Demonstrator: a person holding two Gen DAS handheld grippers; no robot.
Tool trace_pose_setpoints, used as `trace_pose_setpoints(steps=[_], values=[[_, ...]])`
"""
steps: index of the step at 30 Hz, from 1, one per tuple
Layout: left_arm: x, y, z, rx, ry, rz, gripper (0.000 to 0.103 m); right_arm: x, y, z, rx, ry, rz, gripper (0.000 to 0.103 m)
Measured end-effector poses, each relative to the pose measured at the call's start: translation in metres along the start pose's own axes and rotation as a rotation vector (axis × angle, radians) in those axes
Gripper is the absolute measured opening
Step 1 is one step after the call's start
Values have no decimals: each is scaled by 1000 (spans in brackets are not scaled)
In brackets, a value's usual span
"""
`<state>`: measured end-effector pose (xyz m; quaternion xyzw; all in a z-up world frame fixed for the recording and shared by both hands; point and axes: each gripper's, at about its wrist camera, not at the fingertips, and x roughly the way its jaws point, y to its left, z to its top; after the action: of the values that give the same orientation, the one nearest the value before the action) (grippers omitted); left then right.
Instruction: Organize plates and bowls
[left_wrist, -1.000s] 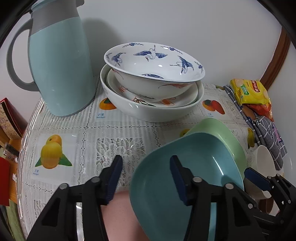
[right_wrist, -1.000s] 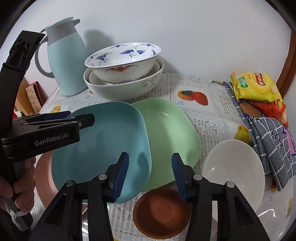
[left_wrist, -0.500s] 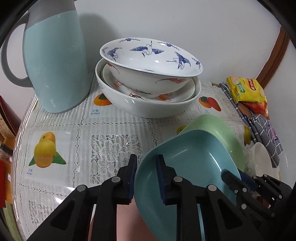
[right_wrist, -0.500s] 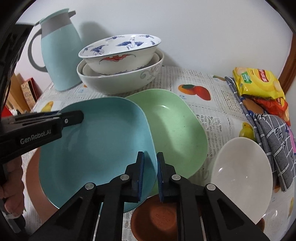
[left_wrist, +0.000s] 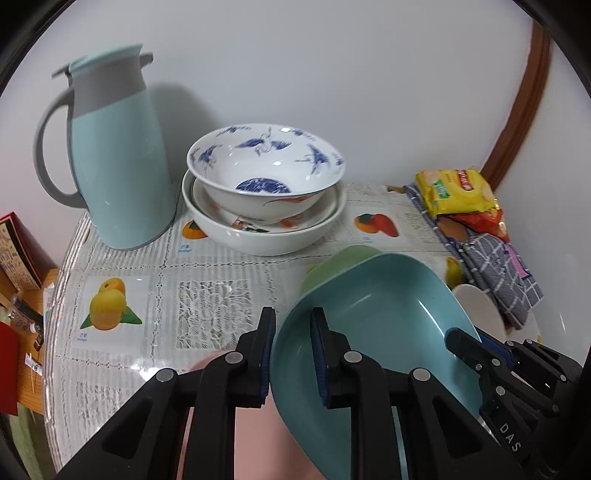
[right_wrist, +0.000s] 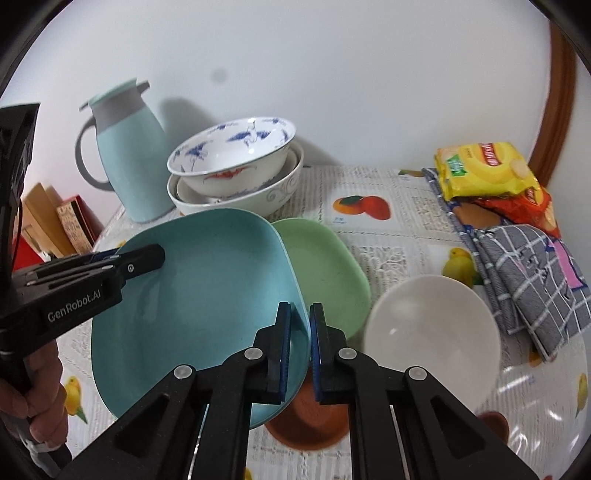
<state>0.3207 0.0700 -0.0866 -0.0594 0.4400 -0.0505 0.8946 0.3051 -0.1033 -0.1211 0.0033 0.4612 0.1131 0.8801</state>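
We see the table (right_wrist: 399, 206) under a lace cloth printed with fruit, against a pale wall. At its back stands a pale blue jug (left_wrist: 118, 166); just beside it sits a stack of white bowls (left_wrist: 264, 206), the top one painted with blue cranes. Nearer us, the blue plate (right_wrist: 207, 295) is tilted, its left side raised off the table, overlapping the edge of the green plate (right_wrist: 325, 273) that lies flat beside it. To the right sits a white bowl (right_wrist: 432, 332), and a small brown saucer (right_wrist: 306, 421) shows under the blue plate's near corner. A checked cloth (right_wrist: 532, 269) and yellow snack packet (right_wrist: 484, 170) lie at the far right. The left hand-held gripper (left_wrist: 291, 354) pinches the blue plate's left rim between its pads. The right hand-held gripper (right_wrist: 300, 347) has just closed and pinches that plate's near right rim.
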Motion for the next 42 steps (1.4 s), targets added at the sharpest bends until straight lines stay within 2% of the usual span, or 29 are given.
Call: trace_pose_setpoints(steps=[10, 23, 33, 42], values=[[-41, -24, -14, -1, -30, -5, 17, -51, -14, -9, 35, -53, 7, 9], [-84, -28, -27, -16, -77, 11, 17, -92, -7, -18, 43, -101, 35, 10], [-101, -13, -36, -44, -96, 44, 17, -100, 11, -20, 22, -108, 65, 10], [-102, 12, -44, -93, -89, 72, 17, -88, 31, -21, -6, -88, 99, 10]])
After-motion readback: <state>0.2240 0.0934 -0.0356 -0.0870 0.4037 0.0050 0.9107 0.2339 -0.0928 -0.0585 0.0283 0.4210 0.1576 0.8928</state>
